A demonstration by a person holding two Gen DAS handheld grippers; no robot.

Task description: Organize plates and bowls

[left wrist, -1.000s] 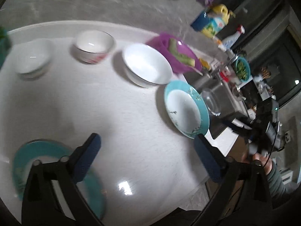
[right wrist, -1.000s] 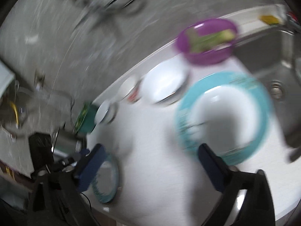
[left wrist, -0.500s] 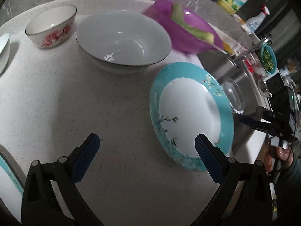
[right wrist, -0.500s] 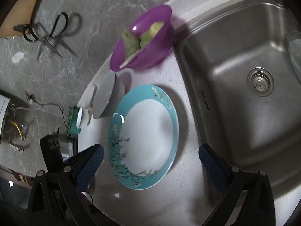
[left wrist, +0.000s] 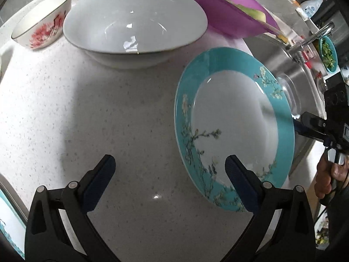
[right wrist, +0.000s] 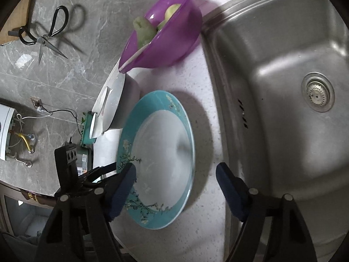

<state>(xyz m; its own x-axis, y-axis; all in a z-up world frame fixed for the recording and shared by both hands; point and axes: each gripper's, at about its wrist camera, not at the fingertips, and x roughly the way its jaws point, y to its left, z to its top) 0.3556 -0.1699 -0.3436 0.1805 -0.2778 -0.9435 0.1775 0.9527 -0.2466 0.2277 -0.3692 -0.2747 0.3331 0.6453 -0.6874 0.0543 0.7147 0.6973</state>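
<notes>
**Both tongs spread around the teal plate**

Left wrist view: left gripper [left wrist: 168, 170] spread wide above the speckled white counter [left wrist: 91, 118], nothing between the pads. Left pad over bare counter at about 7 o'clock; right pad over the near rim of the teal-rimmed plate [left wrist: 235, 118], contact impossible to judge. Plate lying flat at 3 o'clock, white centre with a blossom-branch pattern on its rim. Large white bowl [left wrist: 135, 24] at 12 o'clock, just beside the plate's far edge. Small bowl with red flowers [left wrist: 41, 21] at 10 o'clock, near the white bowl. Purple bowl [left wrist: 226, 15] with pale green pieces at 1 o'clock, tilted, leaning toward the sink [left wrist: 290, 72]. Edge of a second teal plate [left wrist: 8, 224] just visible at 8 o'clock. Right gripper [left wrist: 309, 126] at 3 o'clock past the plate's rim, a hand [left wrist: 327, 179] below it.

Right wrist view: right gripper [right wrist: 174, 174] straddling the plate [right wrist: 161, 152], jaws having just been narrowing yet not pressing on it. Left pad over the plate's patterned rim at 7 o'clock, right pad over bare counter between plate and sink [right wrist: 283, 109] at 5 o'clock. White bowl [right wrist: 122, 104] at 10 o'clock, seen edge-on; purple bowl [right wrist: 165, 35] at 12 o'clock. Scissors [right wrist: 45, 35] on the grey surface at 10 o'clock.
</notes>
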